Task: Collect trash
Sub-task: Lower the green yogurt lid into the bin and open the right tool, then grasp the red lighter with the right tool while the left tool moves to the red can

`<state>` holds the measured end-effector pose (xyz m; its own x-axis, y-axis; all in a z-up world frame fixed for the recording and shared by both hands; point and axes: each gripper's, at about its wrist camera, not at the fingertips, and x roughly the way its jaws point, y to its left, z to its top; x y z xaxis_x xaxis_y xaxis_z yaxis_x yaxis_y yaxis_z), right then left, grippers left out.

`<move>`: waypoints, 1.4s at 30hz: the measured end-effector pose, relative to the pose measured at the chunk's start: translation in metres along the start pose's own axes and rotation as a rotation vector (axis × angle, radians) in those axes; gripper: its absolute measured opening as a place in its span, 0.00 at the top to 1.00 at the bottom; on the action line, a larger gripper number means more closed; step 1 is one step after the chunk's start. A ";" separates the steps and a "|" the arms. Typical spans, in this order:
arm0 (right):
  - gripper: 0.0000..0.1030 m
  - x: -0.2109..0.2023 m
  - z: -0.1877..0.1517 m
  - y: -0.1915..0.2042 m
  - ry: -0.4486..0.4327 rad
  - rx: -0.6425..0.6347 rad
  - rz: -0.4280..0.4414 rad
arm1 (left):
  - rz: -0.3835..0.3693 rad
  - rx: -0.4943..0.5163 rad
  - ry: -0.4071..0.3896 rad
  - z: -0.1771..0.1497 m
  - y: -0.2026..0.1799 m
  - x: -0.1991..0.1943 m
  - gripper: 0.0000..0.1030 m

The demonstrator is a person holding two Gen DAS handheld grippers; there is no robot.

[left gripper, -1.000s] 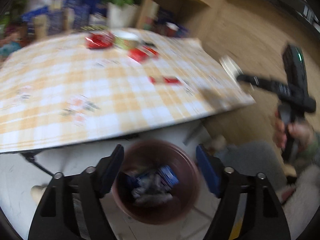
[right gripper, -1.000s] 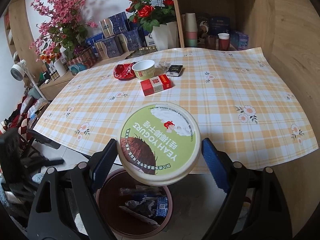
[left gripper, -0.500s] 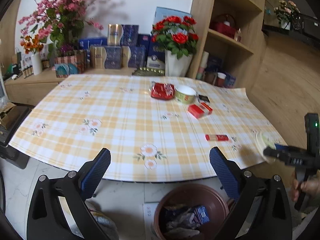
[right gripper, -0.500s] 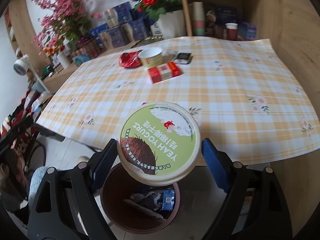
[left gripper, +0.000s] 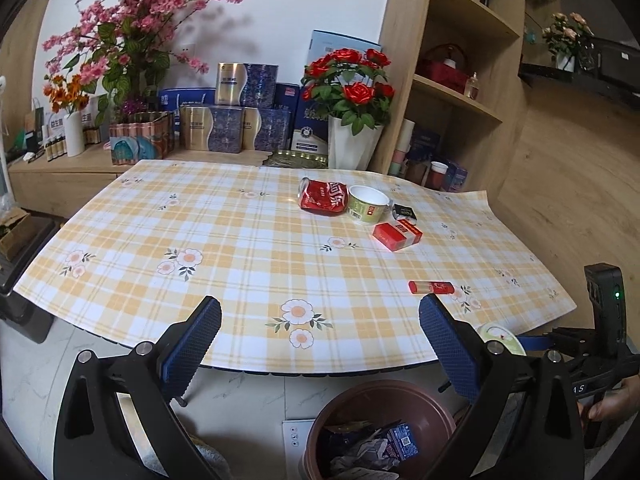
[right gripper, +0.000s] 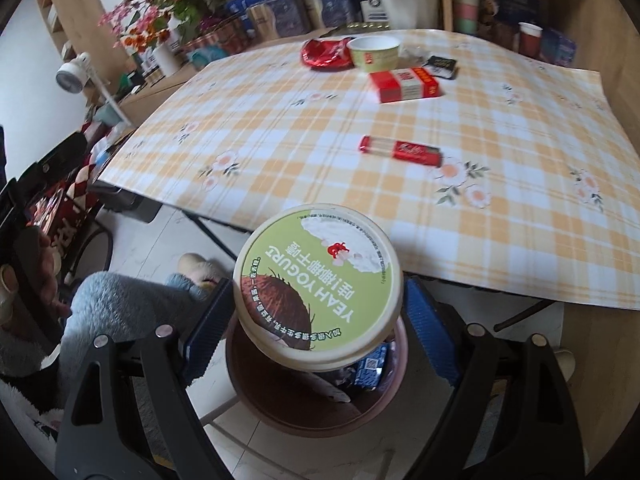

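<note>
My right gripper (right gripper: 318, 292) is shut on a round yogurt tub (right gripper: 316, 280) with a green lid. It holds the tub just off the table's near edge, directly above a brown bin (right gripper: 280, 420) that has wrappers inside. In the left wrist view the tub (left gripper: 500, 336) shows at the right, above the bin (left gripper: 384, 394). My left gripper (left gripper: 318, 308) is wide open with nothing in it, facing the table. On the checked tablecloth lie a red bar wrapper (left gripper: 431, 287), a red box (left gripper: 396, 236), a green paper cup (left gripper: 368, 204), a crumpled red wrapper (left gripper: 322, 198) and a black packet (left gripper: 404, 212).
Flower vases (left gripper: 352, 148) and gift boxes (left gripper: 228, 128) line the back of the table, with wooden shelves (left gripper: 460, 96) at the right. A person's fleece-clad leg (right gripper: 128, 304) and slipper (right gripper: 196, 264) are left of the bin. Table legs stand on the tiled floor.
My left gripper has tilted up from the bin to face the table, and its jaws have widened. My right gripper has carried the tub past the table edge to over the bin.
</note>
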<state>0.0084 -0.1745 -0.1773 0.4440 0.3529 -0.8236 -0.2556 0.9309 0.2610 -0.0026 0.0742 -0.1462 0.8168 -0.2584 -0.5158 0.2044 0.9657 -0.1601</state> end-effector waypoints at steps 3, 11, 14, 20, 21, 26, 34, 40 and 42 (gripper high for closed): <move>0.17 0.003 -0.002 0.004 0.015 -0.015 0.016 | -0.007 0.019 0.006 -0.002 -0.004 0.001 0.06; 0.08 0.003 -0.002 0.004 0.012 -0.006 -0.006 | -0.022 0.067 -0.010 -0.003 -0.011 0.001 0.06; 0.08 -0.001 0.001 -0.004 -0.007 0.018 -0.026 | -0.022 0.078 -0.012 -0.003 -0.013 0.001 0.06; 0.07 -0.009 0.006 -0.026 -0.048 0.075 -0.076 | -0.022 0.065 -0.006 -0.003 -0.010 0.003 0.06; 0.07 -0.010 0.007 -0.029 -0.054 0.083 -0.081 | -0.025 0.062 -0.003 -0.003 -0.009 0.004 0.06; 0.07 -0.018 0.014 -0.051 -0.097 0.153 -0.113 | -0.030 0.060 0.018 0.001 -0.009 0.012 0.10; 0.11 -0.009 0.033 -0.054 -0.109 0.009 -0.188 | -0.072 0.003 0.044 0.007 -0.002 0.035 0.12; 0.26 0.044 0.058 -0.074 -0.019 -0.063 -0.220 | -0.076 0.008 0.080 0.001 0.006 0.059 0.14; 0.26 0.058 0.068 -0.076 -0.004 -0.111 -0.254 | -0.086 -0.016 0.091 -0.001 0.010 0.065 0.14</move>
<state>0.1123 -0.2187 -0.2103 0.5093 0.1098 -0.8536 -0.2278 0.9736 -0.0107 0.0517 0.0672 -0.1826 0.7443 -0.3423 -0.5735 0.2627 0.9395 -0.2197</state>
